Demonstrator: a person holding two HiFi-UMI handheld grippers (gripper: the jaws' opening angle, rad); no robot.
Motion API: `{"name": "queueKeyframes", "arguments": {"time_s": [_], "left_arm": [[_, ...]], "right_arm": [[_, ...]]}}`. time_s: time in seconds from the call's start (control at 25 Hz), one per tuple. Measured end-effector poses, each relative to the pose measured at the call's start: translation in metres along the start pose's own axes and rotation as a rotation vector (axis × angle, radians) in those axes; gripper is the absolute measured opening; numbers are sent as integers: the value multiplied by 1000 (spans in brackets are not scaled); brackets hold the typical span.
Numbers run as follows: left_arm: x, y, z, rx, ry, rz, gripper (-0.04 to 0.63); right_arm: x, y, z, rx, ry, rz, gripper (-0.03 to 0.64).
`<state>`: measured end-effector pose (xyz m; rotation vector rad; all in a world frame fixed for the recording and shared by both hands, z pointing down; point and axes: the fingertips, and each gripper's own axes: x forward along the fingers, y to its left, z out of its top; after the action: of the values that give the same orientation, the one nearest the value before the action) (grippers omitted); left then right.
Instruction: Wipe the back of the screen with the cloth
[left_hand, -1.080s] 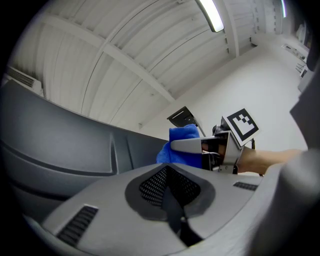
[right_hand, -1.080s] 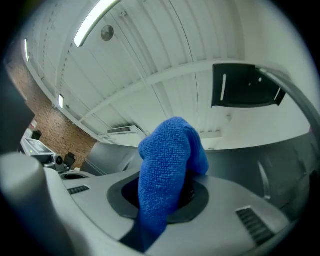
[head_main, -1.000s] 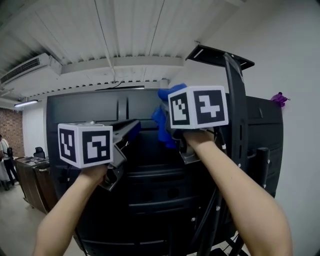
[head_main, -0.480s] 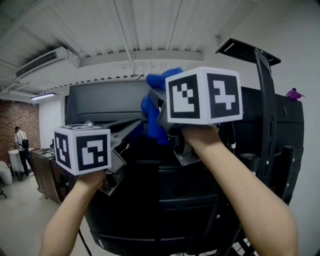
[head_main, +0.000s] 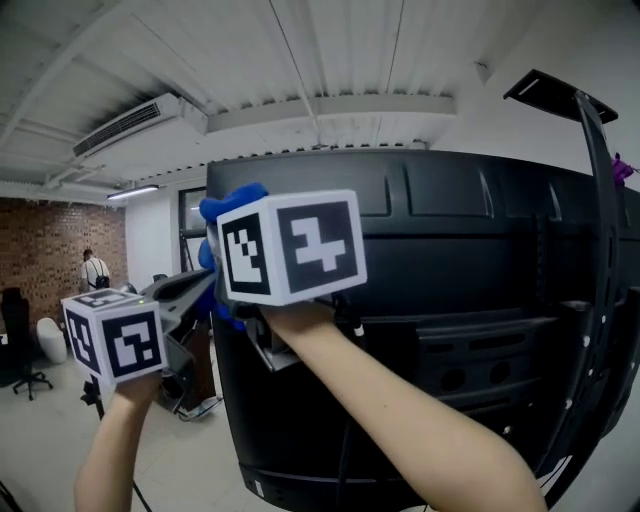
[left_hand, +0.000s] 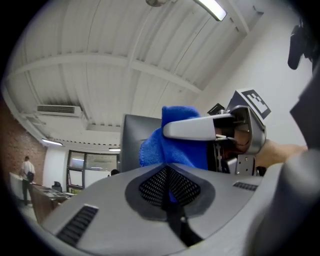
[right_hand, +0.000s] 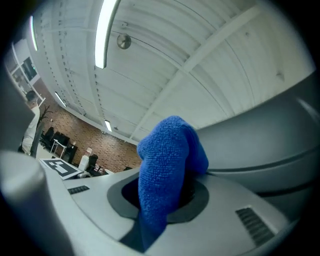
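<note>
Cloth (right_hand: 167, 170) at the screen's (head_main: 450, 250) left edge
Right gripper (right_hand: 165, 200) pinches the upright cloth, now farther left on the wide screen; left gripper (left_hand: 167, 192) is closed, empty.

I read bright, even indoor light in all three views. Its source is the ceiling tube lamps (right_hand: 106, 32), and the white ceiling (head_main: 330, 50) spreads it, so shadows are soft. The black screen back (head_main: 480, 300) renders dark, with a faint sheen along its ribs. Straight lines bow toward every frame edge. Both gripper views carry black vignetted corners. The blue cloth (right_hand: 167, 170) shows sharp weave; the distant room is soft.
</note>
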<state>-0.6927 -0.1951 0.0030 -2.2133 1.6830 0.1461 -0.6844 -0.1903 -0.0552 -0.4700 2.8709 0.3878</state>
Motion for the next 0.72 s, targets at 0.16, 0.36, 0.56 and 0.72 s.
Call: {"name": "queueKeyframes", "arguments": {"time_s": [0.16,0.36,0.56,0.72], "left_arm": [[-21,32,-12,15,34,65,6],[-20,29,-13,30,35,41,6],[3,-6,-6,39,9,-39,6],[26,-46,-2,39,-11,-121,6]], "right_arm": [[43,15,-28,-42,81,24,49],[53,9,-38,-137,188,-19,49],[24,-12,-37,-230,308,-72,49],[-15,-41,-32,-309,375,-141,49]]}}
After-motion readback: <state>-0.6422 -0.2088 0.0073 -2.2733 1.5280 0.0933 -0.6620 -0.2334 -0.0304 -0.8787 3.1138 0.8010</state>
